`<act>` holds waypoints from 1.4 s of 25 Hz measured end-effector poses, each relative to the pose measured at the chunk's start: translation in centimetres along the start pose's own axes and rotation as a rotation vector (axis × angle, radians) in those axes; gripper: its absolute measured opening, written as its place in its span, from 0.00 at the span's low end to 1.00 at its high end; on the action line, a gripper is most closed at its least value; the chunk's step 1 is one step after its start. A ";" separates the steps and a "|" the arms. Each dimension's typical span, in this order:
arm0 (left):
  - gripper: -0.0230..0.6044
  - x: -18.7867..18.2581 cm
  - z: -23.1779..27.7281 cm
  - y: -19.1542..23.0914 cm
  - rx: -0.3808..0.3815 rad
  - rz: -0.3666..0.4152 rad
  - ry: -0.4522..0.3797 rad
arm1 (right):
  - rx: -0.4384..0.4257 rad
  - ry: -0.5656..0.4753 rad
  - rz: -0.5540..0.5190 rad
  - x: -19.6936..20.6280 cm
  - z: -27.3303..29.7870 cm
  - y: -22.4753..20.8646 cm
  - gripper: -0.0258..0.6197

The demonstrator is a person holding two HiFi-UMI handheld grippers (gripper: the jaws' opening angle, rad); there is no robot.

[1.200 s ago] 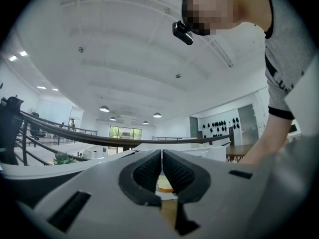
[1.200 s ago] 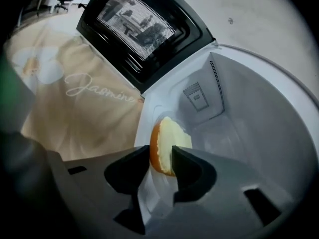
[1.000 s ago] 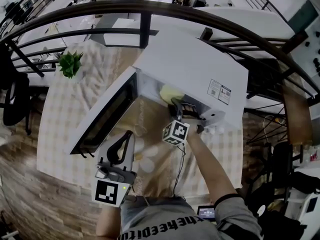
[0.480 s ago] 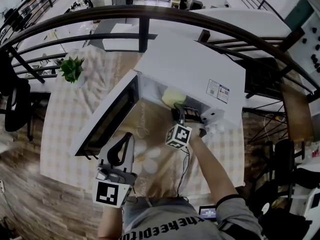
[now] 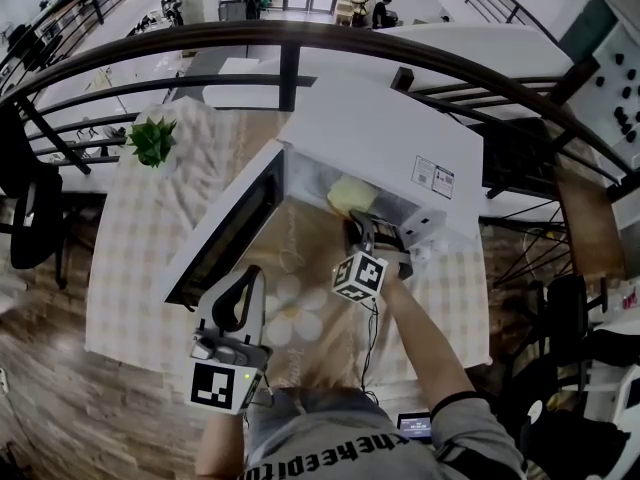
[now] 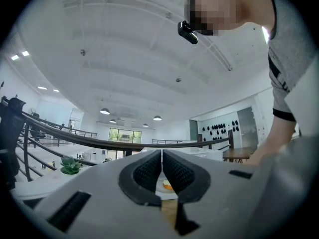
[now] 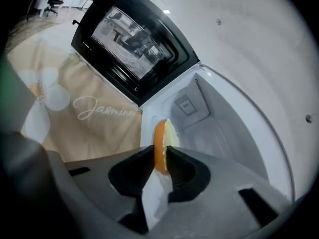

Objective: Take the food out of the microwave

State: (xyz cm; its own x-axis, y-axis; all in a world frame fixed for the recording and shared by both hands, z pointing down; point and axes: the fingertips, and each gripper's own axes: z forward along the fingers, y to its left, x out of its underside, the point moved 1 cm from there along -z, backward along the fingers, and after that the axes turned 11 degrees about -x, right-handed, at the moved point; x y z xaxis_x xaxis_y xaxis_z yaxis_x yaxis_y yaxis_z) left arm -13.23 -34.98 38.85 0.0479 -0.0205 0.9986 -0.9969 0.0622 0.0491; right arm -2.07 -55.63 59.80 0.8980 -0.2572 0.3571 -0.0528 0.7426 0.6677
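We are pinching the orange food (image 7: 160,142) in our right tool (image 7: 160,159), whose jaws have just been closing on it, at the mouth of the open white microwave (image 5: 385,133). Our left tool (image 6: 162,169) is hanging clenched and empty. The microwave is sitting on a cloth-covered surface (image 5: 125,258) with a potted plant (image 5: 152,140), beside a curved railing (image 5: 300,36) in a bright hall.
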 end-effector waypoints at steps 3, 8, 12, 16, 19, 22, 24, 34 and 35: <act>0.06 -0.6 -0.6 0.1 0.012 0.002 -0.010 | 0.010 -0.023 0.049 -0.7 -1.5 0.0 0.16; 0.06 -1.2 -1.5 0.1 0.041 0.006 -0.008 | 0.028 -0.081 0.135 -2.2 -4.8 -0.1 0.15; 0.06 -3.8 -1.9 -0.1 0.064 -0.010 -0.103 | 0.027 -0.138 0.242 -3.5 -7.8 -0.1 0.15; 0.06 -4.2 -2.7 0.0 0.079 0.005 -0.107 | 0.022 -0.179 0.347 -4.1 -10.4 0.2 0.16; 0.06 -4.9 -3.3 0.1 0.086 0.011 -0.124 | 0.018 -0.207 0.429 -4.4 -12.4 0.7 0.16; 0.06 -5.2 -4.1 0.2 0.098 0.011 -0.122 | 0.014 -0.244 0.518 -4.8 -14.4 1.1 0.16; 0.06 -5.5 -4.6 0.2 0.106 0.016 -0.127 | 0.022 -0.271 0.565 -5.1 -15.8 1.2 0.16; 0.06 -6.6 -6.4 -0.2 0.165 0.027 -0.143 | 0.091 -0.401 0.740 -6.7 -22.8 1.6 0.16; 0.06 -6.7 -6.6 -0.3 0.171 0.028 -0.144 | 0.098 -0.410 0.752 -6.8 -23.5 1.7 0.16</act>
State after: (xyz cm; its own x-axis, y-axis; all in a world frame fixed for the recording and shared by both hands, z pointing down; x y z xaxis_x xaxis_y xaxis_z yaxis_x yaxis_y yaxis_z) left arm -12.79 -28.28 32.29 0.0227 -0.1646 0.9861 -0.9944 -0.1052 0.0053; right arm 1.97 -38.13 43.14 0.3817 0.0647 0.9220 -0.6244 0.7536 0.2056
